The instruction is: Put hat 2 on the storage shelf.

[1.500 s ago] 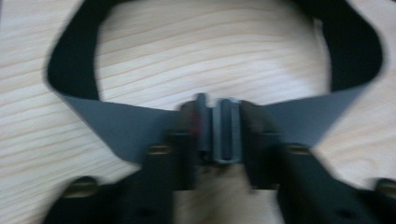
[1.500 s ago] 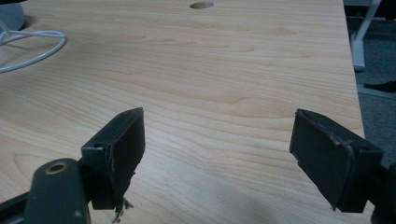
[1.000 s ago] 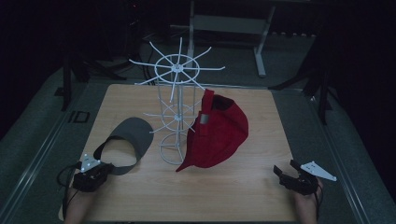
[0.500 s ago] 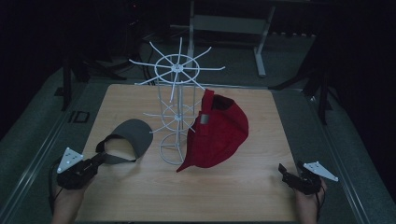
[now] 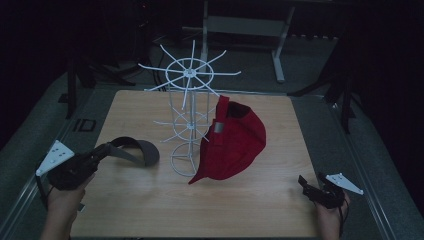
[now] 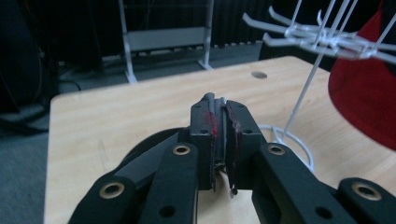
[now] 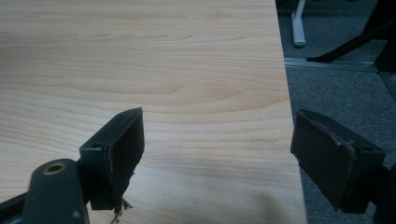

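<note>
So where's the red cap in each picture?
High view: the red cap is in the middle, leaning against the white wire rack.
Left gripper view: it is at the right edge, behind the rack's prongs.
Right gripper view: not in it.
Shared landmark: the wooden table.

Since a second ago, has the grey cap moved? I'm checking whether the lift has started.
Yes. The left gripper, shut on the grey cap, has raised it off the table; it now hangs lower-left of the white wire rack.
</note>
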{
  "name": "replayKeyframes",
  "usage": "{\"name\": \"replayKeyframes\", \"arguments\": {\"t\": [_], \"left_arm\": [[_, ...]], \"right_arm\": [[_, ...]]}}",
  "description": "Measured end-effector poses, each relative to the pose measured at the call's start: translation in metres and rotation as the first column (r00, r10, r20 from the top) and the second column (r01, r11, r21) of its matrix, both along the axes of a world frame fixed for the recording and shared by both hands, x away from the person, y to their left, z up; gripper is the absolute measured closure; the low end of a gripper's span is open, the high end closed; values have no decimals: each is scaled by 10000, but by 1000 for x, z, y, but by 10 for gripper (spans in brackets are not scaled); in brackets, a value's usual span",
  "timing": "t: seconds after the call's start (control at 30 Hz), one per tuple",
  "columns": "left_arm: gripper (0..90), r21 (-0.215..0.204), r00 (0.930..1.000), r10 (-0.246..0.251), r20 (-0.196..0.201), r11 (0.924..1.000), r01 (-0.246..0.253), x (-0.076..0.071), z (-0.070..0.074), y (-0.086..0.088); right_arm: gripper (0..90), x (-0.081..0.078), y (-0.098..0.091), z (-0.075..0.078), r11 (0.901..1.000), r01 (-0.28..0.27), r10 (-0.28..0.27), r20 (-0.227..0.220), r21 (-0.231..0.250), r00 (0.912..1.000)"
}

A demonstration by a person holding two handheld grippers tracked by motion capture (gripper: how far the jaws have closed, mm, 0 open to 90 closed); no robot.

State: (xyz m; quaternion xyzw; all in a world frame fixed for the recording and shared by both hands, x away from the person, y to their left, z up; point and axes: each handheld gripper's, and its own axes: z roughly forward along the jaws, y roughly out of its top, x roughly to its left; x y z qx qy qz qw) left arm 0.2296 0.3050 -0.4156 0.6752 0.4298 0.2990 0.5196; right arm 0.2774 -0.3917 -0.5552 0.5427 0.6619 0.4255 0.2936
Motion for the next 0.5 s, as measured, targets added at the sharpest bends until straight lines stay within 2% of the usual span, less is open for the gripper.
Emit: {"name": "replayKeyframes", "arguments": {"t": [0.2,0.37,0.5], "left_arm": [[836,-128,9966,-423,708,9990,433,4,31,-1],[835,67,9921,-705,1034,9975,702,5,50,0],[835,212,9858,-1003,1346,9949,984,-2,66,-3]], "right_arm": [[173,0,-1,0,10000,0,0,-21,82,10000],[173,0,-1,0,10000,1,-1,-31,84,10000],[173,0,0,0,10000,-24,24,-43,40,10000]]}}
